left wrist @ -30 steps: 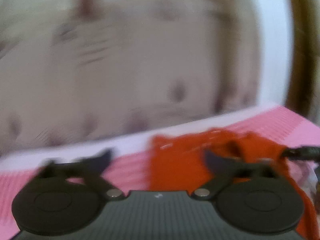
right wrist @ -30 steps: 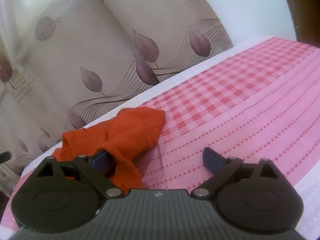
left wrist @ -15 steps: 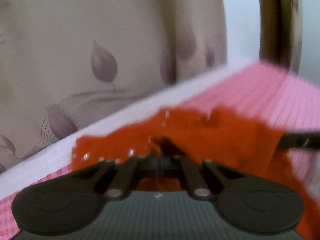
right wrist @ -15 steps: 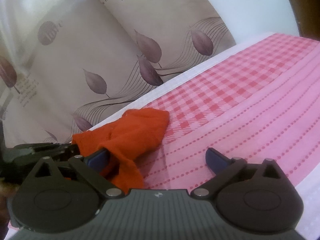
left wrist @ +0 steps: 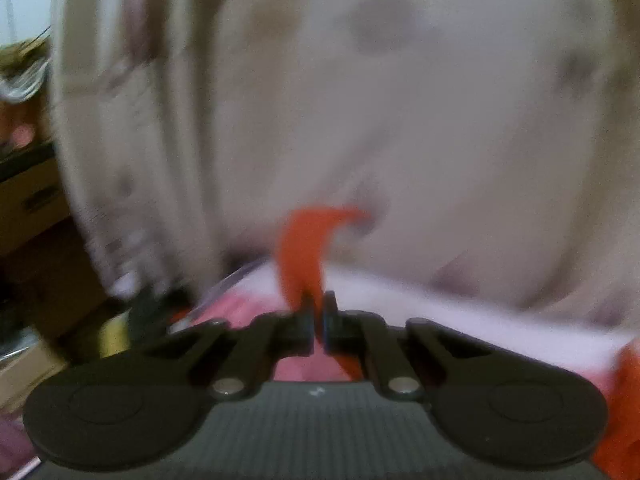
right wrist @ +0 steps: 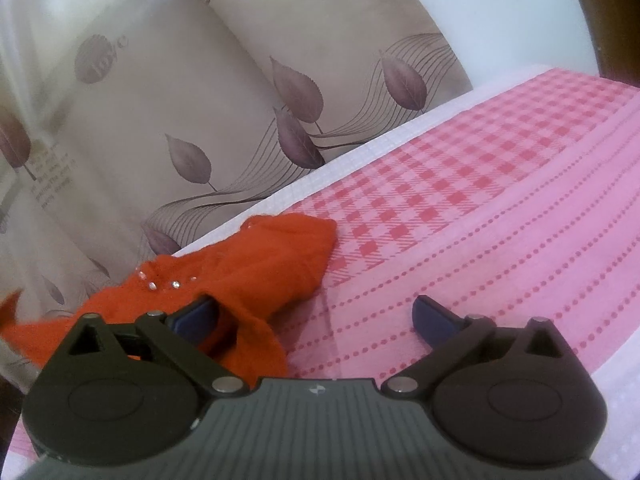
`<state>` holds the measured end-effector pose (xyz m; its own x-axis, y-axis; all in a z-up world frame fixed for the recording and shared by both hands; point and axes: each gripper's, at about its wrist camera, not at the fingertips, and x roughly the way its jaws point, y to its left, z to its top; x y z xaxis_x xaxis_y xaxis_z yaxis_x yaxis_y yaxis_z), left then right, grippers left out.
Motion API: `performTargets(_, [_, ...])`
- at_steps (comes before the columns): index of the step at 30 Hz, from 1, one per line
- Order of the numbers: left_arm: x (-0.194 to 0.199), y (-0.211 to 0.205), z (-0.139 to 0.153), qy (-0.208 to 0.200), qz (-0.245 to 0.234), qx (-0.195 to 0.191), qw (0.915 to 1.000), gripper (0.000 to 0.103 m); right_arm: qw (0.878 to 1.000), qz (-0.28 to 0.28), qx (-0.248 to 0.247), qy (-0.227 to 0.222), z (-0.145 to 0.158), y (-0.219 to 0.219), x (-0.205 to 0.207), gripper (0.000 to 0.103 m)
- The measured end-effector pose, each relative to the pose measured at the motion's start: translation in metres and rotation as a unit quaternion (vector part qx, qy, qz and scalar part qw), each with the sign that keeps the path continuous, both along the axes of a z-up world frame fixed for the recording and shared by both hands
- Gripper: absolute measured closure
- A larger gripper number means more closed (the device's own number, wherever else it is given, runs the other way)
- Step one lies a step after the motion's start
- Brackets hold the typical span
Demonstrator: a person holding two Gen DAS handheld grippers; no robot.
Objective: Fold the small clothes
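A small orange garment (right wrist: 256, 268) with a few shiny studs lies crumpled near the far edge of the pink checked cloth (right wrist: 460, 216). My right gripper (right wrist: 316, 314) is open, its left finger against the garment, its right finger over bare cloth. In the blurred left wrist view my left gripper (left wrist: 318, 308) is shut on a corner of the orange garment (left wrist: 306, 244), which sticks up between the fingers. More orange shows at the right edge of that view (left wrist: 624, 400).
A beige curtain with purple leaves (right wrist: 248, 92) hangs behind the bed's far edge. A white border (right wrist: 360, 152) runs along the cloth. Cardboard boxes (left wrist: 28, 200) and clutter stand at the left in the left wrist view.
My left gripper closed on the garment and has swung left, pulling a corner with it. The garment has stretched out to the left. My right gripper stayed open, almost in place.
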<state>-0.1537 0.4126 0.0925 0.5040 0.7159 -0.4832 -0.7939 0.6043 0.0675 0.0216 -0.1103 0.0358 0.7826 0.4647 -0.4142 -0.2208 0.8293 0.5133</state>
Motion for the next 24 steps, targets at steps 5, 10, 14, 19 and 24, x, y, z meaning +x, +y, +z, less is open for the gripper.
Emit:
performTargets(5, [-0.051,0.011,-0.055,-0.026,0.025,-0.06,0.9975,0.095,1.0,0.003,-0.01,0.001,0.001,0.002,0.001,0.0])
performTargets(10, [-0.095,-0.041,-0.054,-0.114,-0.01,-0.074,0.9906,0.062,0.999,0.018,-0.008,-0.047,0.029,0.005,-0.019,0.0])
performTargets(14, [-0.111,-0.091,-0.061,-0.171,-0.066,-0.097,0.9782,0.029,0.982,0.148,-0.068,-0.095,0.057,0.072,-0.028,0.0])
performTargets(19, [-0.131,-0.157,-0.08,-0.183,-0.151,-0.154,0.9592,0.027,0.938,0.273,-0.166,-0.136,0.064,0.186,-0.032,0.002])
performTargets(24, [-0.148,-0.174,-0.108,-0.21,-0.171,-0.232,0.9343,0.027,0.906,0.296,-0.272,-0.132,0.046,0.273,-0.015,0.016])
